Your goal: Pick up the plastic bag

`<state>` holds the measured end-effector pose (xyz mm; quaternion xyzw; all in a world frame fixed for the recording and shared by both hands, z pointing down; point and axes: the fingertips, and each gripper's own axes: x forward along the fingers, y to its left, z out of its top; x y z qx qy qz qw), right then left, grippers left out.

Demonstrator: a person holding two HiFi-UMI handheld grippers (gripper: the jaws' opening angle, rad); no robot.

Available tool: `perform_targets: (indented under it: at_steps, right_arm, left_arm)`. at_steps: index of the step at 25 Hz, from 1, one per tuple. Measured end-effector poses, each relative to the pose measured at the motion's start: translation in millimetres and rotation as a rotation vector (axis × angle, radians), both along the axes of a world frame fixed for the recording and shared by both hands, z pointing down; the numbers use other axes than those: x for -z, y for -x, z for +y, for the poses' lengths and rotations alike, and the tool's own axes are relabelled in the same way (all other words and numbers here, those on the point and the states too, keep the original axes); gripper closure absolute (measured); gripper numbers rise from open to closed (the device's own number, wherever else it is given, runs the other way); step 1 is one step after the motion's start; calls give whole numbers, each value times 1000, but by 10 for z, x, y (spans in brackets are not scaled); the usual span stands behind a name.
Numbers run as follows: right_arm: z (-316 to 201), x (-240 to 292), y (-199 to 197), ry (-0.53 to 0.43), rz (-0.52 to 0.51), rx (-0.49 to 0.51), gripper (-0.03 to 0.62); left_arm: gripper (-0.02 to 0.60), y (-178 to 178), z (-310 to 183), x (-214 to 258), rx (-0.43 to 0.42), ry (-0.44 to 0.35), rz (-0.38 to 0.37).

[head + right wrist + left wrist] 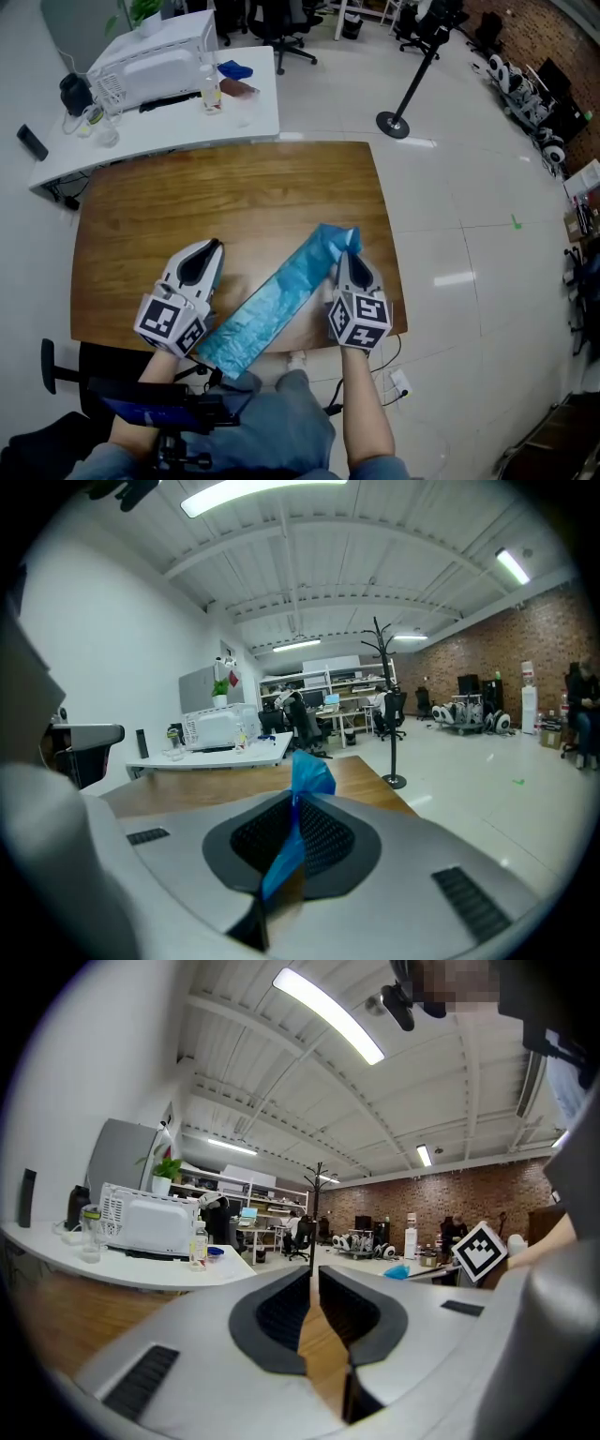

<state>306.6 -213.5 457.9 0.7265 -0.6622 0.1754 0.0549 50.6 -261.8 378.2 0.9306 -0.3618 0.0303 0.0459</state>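
The blue plastic bag [281,298] is looking thin, crinkled and glossy. The wooden table [234,202] is showing a smooth satin grain. The right gripper [296,803] is showing matt grey plastic shells and dark textured pads [328,841].

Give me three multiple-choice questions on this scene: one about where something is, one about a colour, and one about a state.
1. Where does the plastic bag lie?
A. on the wooden table
B. on the floor
C. on a chair

2. What colour is the bag?
A. red
B. blue
C. clear

3. What is the state of the right hand-held gripper?
A. wide open above the bag
B. shut on the bag's far end
C. holding a bottle

Answers:
1 A: the head view shows the bag lying slantwise on the wood.
2 B: it is blue in both the head view and the right gripper view.
3 B: the right gripper view shows blue film pinched between its jaws.
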Motion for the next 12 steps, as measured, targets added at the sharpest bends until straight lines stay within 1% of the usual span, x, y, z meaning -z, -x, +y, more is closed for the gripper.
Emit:
perform_targets:
  at_steps: [2,3,4,7,11,12]
  right_arm:
    - [49,1,-48,-6,4,-14,547]
    - [67,-3,-67,-7,1,-19,485]
    - [81,-11,-81,-5,-2,-21,445]
    - [117,-27,-103,0,4,-16,442]
    - [146,33,-133,-18,44,-19,440]
    - [145,60,-142,-25,53,-19,425]
  left_arm:
    - [540,-66,39,-28,-15,2,-7]
    - [540,-91,53,-41,-21,3,-10]
    - [540,-112,63,-54,-26,5,-12]
    - [540,-157,87,-79,-34,9,-17]
    - [540,-167,112,-91,-34,11,-24]
    - [540,-162,117,-93,-32,12,-25]
